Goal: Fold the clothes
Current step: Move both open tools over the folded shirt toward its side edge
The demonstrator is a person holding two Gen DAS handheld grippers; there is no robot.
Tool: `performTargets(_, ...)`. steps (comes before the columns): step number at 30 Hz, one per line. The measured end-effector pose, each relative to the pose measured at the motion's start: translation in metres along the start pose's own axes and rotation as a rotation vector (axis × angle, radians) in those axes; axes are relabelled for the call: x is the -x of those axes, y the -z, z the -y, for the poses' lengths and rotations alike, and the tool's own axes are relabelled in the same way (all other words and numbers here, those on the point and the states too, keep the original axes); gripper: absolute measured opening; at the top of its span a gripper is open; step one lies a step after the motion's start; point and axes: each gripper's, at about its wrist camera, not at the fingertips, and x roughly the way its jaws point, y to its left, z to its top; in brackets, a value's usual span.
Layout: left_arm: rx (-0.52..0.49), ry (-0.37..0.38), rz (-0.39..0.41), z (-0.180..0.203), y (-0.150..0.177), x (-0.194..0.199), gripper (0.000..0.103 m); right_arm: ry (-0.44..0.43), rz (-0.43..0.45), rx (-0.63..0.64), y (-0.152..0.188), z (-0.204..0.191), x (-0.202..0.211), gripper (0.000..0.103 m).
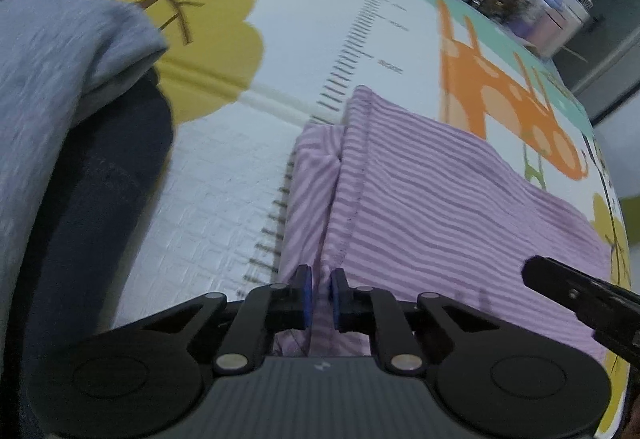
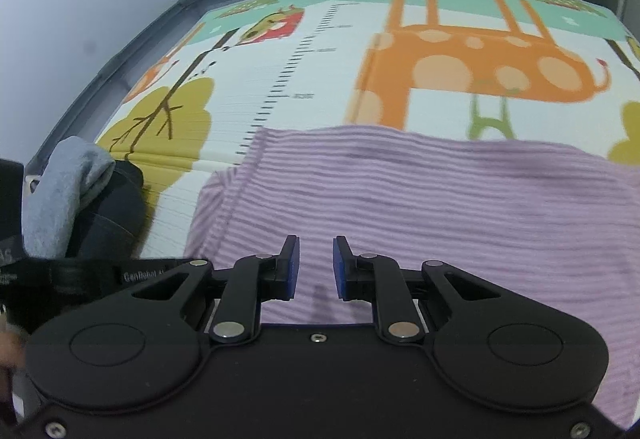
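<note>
Two grippers work one striped garment on a printed play mat.

We see the purple-striped garment [image 2: 420,199] lying flat on the play mat [image 2: 320,79], its long axis running across the right wrist view, with a sleeve or folded flap at its left end. Our left gripper [image 1: 321,293] has its fingers nearly closed, pinching a fold along the garment's seam. Our right gripper [image 2: 316,267] hovers over the cloth, its fingers a little apart with nothing between them. Only the left view shows the pinched seam running away from us. Only the right view shows the garment's full far edge. A grey garment [image 1: 60,79] over dark cloth [image 1: 104,179] sits left.
</note>
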Motion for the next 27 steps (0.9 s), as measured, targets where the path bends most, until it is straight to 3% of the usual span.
performTargets(8, 0.047, 0.026, -0.009, -0.010, -0.002, -0.005, 0.014, 0.014, -0.055, 0.054, -0.011, -0.016, -0.044, 0.017)
performTargets(14, 0.039, 0.032, -0.011, -0.011, -0.002, -0.006, 0.015, 0.054, -0.136, 0.069, 0.001, -0.015, -0.076, 0.017)
performTargets(19, 0.032, 0.031, -0.019, -0.011, -0.004, -0.006, 0.015, 0.053, -0.117, 0.071, 0.006, -0.009, -0.079, 0.015)
performTargets(27, -0.019, -0.008, -0.007, -0.003, -0.003, 0.001, 0.019, 0.113, -0.079, -0.087, -0.001, 0.035, -0.070, 0.009)
